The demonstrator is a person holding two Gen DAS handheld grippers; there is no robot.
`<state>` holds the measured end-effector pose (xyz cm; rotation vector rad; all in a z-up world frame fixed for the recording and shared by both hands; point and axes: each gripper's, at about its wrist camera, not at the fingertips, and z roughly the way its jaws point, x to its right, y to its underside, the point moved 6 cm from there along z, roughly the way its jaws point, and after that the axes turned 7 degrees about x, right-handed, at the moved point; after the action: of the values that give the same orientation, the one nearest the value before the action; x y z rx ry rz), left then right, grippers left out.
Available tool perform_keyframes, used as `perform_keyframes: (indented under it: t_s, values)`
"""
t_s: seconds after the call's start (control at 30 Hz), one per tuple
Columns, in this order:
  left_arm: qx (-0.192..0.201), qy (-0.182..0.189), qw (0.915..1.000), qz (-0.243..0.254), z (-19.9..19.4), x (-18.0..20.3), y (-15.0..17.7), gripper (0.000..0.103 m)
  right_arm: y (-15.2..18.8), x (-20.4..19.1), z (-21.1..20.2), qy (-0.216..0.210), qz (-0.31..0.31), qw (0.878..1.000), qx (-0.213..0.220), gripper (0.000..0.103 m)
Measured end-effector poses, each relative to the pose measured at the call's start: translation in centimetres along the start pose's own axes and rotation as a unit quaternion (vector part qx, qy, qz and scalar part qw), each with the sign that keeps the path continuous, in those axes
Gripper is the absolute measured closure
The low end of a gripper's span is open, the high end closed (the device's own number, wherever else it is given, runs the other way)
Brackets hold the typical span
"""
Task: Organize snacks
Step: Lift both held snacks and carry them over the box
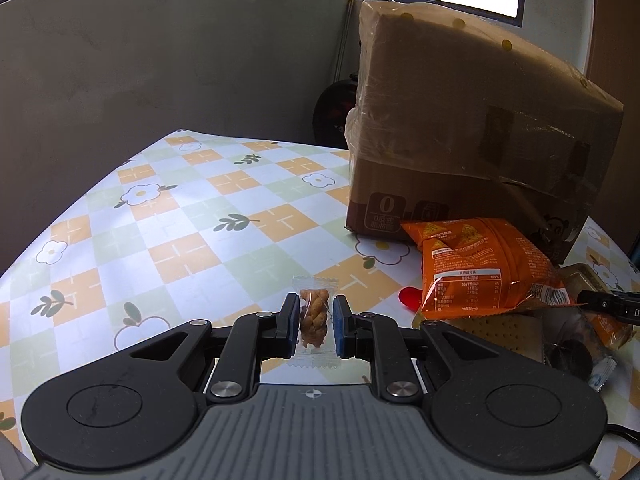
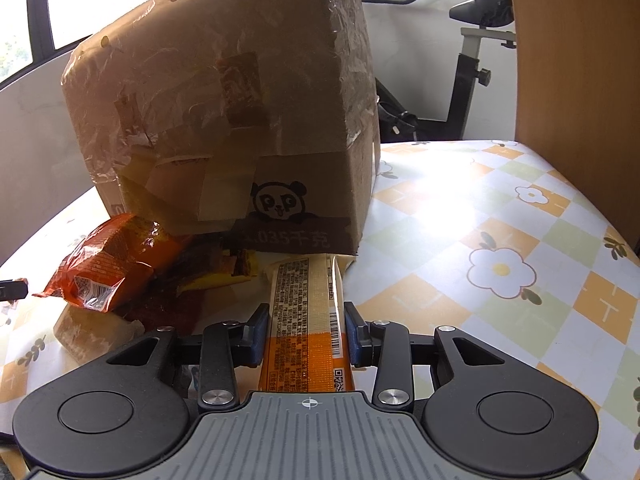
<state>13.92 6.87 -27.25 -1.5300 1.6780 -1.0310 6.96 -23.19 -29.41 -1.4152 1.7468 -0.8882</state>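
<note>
Cardboard box (image 2: 224, 120) bears panda logo, "035千克"; left gripper (image 1: 316, 326) pinches clear-wrapped twist snack (image 1: 314, 322); right gripper (image 2: 306, 334) clamps orange QR-coded packet (image 2: 306, 320).

One cardboard box (image 1: 460, 128), one orange chip bag (image 1: 480, 268), two hand-held grippers.

The cardboard box (image 2: 224, 120) bears a panda face lettered "P P" above "035千克". Its other side shows a large "0".

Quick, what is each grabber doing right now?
Left gripper: closed on the twisted snack packet.
Right gripper: closed on the long orange packet.
</note>
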Motion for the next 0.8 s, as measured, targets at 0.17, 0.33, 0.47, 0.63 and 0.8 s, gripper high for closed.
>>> perform_keyframes:
  t_s: [0.17, 0.33, 0.47, 0.63, 0.8]
  values:
    - [0.015, 0.003, 0.9999, 0.002, -0.9, 0.6, -1.2, 0.084, -1.2, 0.0, -1.2, -0.002, 0.001, 1.000, 0.018, 0.069]
    - [0.034, 0.008, 0.9994, 0.004, -1.9, 1.3, -2.3, 0.084, -2.5, -0.2, -2.7, -0.007, 0.000, 0.999, 0.039, 0.069]
    - [0.052, 0.013, 0.9985, 0.005, -2.7, 1.7, -3.4, 0.084, -3.7, -0.6, -3.8, -0.011, -0.001, 0.998, 0.057, 0.069]
    - [0.078, 0.020, 0.9967, 0.003, -3.8, 1.8, -5.1, 0.084, -5.5, -1.1, -5.4, -0.019, -0.003, 0.996, 0.086, 0.069]
    - [0.113, 0.036, 0.9930, 0.001, -5.1, 2.2, -8.0, 0.084, -8.2, -1.2, -7.4, -0.028, 0.009, 0.992, 0.123, 0.069]
